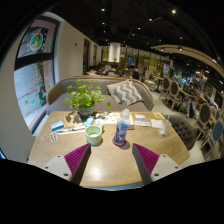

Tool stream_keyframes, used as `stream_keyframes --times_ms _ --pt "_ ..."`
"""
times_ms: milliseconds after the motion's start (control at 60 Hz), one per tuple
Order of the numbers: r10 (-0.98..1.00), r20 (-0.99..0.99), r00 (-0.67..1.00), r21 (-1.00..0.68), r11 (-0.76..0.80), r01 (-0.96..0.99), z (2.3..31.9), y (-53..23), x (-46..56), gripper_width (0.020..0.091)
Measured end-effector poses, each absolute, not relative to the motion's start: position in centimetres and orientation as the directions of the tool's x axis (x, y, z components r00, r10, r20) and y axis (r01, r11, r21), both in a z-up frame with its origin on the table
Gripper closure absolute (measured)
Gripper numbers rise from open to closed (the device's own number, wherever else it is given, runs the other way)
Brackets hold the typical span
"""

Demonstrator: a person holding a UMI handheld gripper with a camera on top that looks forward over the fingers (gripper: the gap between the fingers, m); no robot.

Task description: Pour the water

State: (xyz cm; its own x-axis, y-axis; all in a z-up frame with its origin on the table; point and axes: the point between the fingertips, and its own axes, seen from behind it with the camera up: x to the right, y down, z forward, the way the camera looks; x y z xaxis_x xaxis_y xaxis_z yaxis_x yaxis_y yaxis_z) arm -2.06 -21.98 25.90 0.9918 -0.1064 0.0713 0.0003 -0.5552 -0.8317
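- Right now your gripper [111,160] is spread apart, holding nothing.
- The bottle [122,129] stands on the tabletop [110,168] beside the green cup [94,135], just ahead.
- Approach off-centre and you could topple either.

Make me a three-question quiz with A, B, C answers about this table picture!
1. Where is the clear plastic water bottle with the blue cap?
A. just right of the green-and-white cup
B. on the sofa
C. on the floor

2. What colour are the gripper's finger pads?
A. yellow
B. magenta
C. white

3. How are the fingers?
A. shut on the bottle
B. shut on the cup
C. open, holding nothing

Answers: 1 A, they stand side by side; 2 B, both pads show magenta; 3 C, bare round wooden table shows between them.
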Motion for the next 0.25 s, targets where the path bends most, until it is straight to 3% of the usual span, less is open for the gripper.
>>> stream_keyframes --times_ms 250 --pt "-0.104 0.093 0.990 -0.839 -0.544 0.022 26.51 -22.60 -1.86 0.0255"
